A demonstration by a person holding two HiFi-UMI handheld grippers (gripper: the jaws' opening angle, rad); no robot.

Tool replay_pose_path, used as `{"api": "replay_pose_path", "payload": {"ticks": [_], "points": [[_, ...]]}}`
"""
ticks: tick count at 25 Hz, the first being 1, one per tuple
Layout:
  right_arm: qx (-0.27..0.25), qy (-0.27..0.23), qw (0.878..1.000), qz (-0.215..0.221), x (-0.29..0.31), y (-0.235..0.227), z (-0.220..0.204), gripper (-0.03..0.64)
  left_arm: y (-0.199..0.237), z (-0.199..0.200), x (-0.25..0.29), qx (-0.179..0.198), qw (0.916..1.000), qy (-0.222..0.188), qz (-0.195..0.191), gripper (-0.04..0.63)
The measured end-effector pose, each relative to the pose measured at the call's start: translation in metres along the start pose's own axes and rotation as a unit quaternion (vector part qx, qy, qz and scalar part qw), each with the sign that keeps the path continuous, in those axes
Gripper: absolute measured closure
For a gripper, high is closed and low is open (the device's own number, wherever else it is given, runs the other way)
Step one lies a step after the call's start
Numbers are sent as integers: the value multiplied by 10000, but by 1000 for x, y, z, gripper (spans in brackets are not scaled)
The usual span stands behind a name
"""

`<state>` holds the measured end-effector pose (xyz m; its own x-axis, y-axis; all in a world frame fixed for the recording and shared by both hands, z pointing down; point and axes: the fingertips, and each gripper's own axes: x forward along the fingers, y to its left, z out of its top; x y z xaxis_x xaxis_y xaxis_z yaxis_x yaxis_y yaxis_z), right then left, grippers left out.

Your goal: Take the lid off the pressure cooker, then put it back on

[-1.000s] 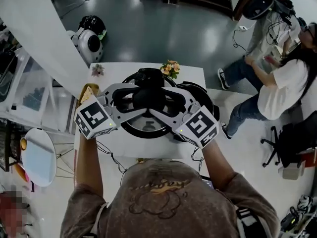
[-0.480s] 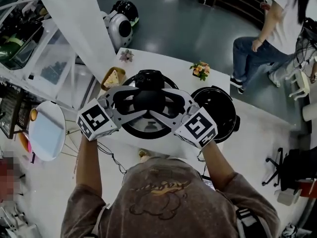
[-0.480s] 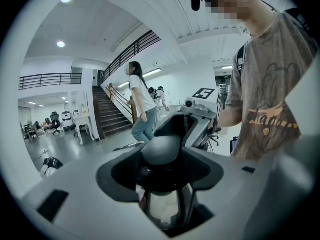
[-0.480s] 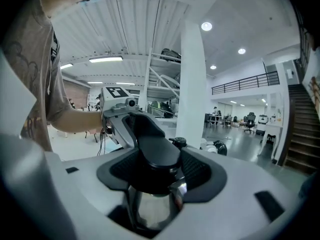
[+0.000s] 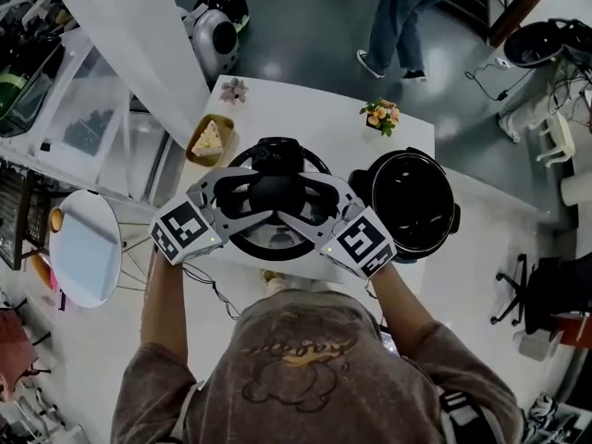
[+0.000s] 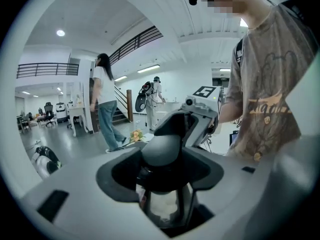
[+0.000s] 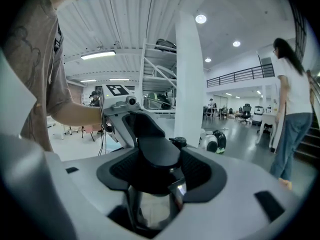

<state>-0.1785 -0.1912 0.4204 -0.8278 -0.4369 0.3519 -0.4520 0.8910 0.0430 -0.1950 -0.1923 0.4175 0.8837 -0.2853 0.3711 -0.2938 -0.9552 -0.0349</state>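
Both grippers hold the round pressure cooker lid (image 5: 275, 239) by its black handle (image 5: 275, 192), one from each side. My left gripper (image 5: 242, 195) is shut on the handle's left side and my right gripper (image 5: 310, 202) on its right side. The lid hangs over the white table (image 5: 305, 118), just left of the open cooker pot (image 5: 412, 202) with its dark inside. The left gripper view has the handle (image 6: 160, 151) between my jaws, with the right gripper (image 6: 192, 116) opposite. From the right gripper view, the handle (image 7: 155, 156) fills my jaws. Whether the lid touches the table is hidden.
On the table's far side are a small flower pot (image 5: 381, 114), a single flower (image 5: 233, 89) and a bowl with a cake slice (image 5: 209, 141). A white pillar (image 5: 139, 44) rises at left, beside a round white stool (image 5: 85, 248). A person (image 5: 407, 17) walks beyond the table.
The lid, held by both grippers, has moved left off the cooker pot and come down toward the table. The pot's open inside now shows fully. The person in the background has walked on.
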Motion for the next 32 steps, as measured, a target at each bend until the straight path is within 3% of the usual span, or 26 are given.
{"api": "replay_pose_path", "payload": {"ticks": [6,23,32], "points": [[94,208,9997,-78,20,2,-36,351,3,-40,12,-151,9995,159,-233,336],[450,427,9980,113,74,8,-134,351,10,-150,43,-614,9956,581,-393,336],[268,648,9974,142,85,13,-157,351,8,-174,49,-374,9959,809,-149,336]]}}
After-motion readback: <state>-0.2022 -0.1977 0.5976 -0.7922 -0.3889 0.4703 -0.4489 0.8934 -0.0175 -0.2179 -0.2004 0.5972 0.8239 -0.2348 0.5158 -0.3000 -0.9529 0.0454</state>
